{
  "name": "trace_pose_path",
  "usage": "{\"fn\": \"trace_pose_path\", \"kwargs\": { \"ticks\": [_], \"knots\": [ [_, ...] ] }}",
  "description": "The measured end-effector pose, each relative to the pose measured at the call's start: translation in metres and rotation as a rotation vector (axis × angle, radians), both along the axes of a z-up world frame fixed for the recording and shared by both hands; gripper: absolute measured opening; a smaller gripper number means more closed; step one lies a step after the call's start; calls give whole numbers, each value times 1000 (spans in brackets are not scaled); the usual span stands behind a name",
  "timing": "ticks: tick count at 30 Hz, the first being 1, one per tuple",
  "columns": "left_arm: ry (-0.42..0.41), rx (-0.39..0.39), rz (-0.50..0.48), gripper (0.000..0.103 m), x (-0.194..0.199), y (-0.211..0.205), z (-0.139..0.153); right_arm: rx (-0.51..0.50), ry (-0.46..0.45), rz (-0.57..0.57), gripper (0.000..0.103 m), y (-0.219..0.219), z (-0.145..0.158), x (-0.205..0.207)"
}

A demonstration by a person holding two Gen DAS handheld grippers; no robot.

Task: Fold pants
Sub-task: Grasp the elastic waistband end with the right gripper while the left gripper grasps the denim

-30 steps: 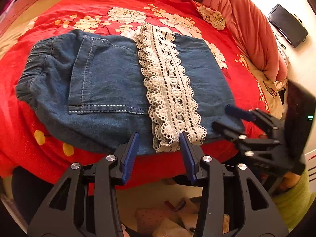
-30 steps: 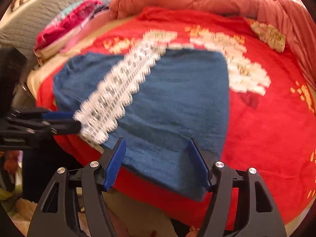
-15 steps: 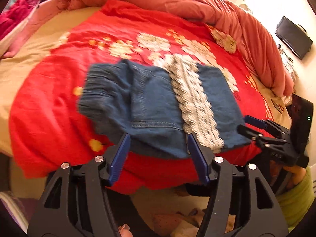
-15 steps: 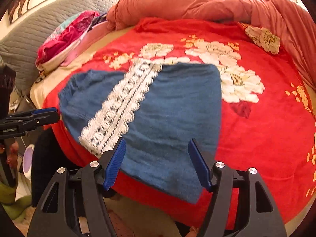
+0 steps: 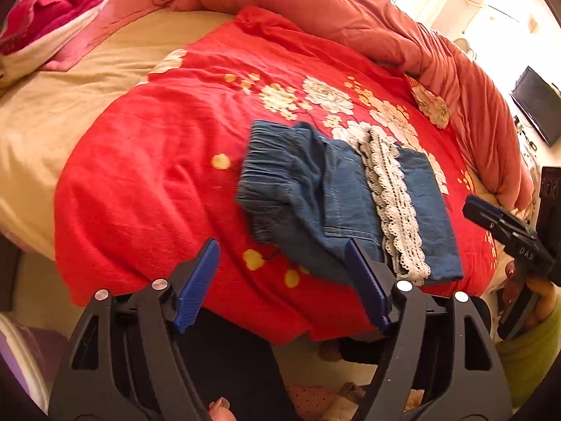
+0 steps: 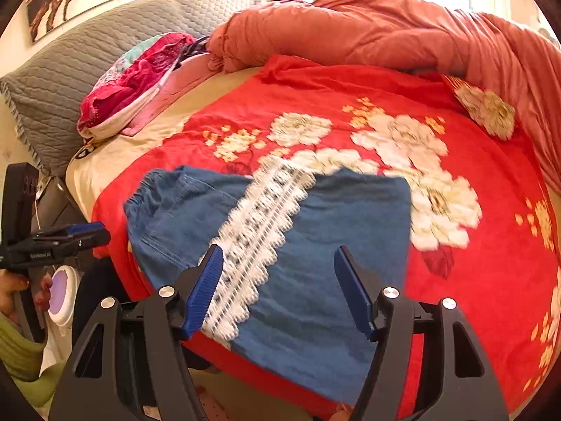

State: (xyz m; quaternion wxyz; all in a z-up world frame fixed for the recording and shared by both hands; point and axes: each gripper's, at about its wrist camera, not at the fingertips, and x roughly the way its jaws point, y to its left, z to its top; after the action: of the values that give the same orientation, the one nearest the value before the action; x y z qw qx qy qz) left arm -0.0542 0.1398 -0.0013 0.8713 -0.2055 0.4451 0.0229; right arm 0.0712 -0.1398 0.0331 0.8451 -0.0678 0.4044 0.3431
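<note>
The folded blue denim pants point(image 5: 336, 203) with a white lace band point(image 5: 392, 203) lie on the red flowered blanket point(image 5: 157, 182) near the bed's front edge. They also show in the right wrist view point(image 6: 315, 256), the lace point(image 6: 259, 235) running across them. My left gripper point(image 5: 280, 284) is open and empty, held back from the bed edge, to the left of the pants' near side. My right gripper point(image 6: 278, 291) is open and empty, just in front of the pants' near edge. Each gripper shows in the other's view, the right one point(image 5: 498, 224) and the left one point(image 6: 70, 235).
An orange-red quilt point(image 6: 368, 31) is bunched along the far side of the bed. A grey pillow point(image 6: 87, 63) and pink and red clothes point(image 6: 140, 77) lie at the head. A dark screen point(image 5: 536, 105) hangs on the right wall. The floor lies below the bed edge.
Both grippers have pulled back and up from the pants, which now look smaller and farther away. The left view has swung left. Both stay open and empty.
</note>
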Motion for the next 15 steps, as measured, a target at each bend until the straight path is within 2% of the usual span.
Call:
{"fn": "trace_pose_path", "kwargs": {
  "ticks": [4,6,15],
  "knots": [
    [7,-26,6,71,0,4,-4,-16,-23,76,65,28,9,6],
    [12,-63,-5,71,2,5,-9,-19,-28,124,65,45,13,10],
    [33,-198,-33,71,12,-5,-26,-46,12,314,65,114,15,36]
  ]
}}
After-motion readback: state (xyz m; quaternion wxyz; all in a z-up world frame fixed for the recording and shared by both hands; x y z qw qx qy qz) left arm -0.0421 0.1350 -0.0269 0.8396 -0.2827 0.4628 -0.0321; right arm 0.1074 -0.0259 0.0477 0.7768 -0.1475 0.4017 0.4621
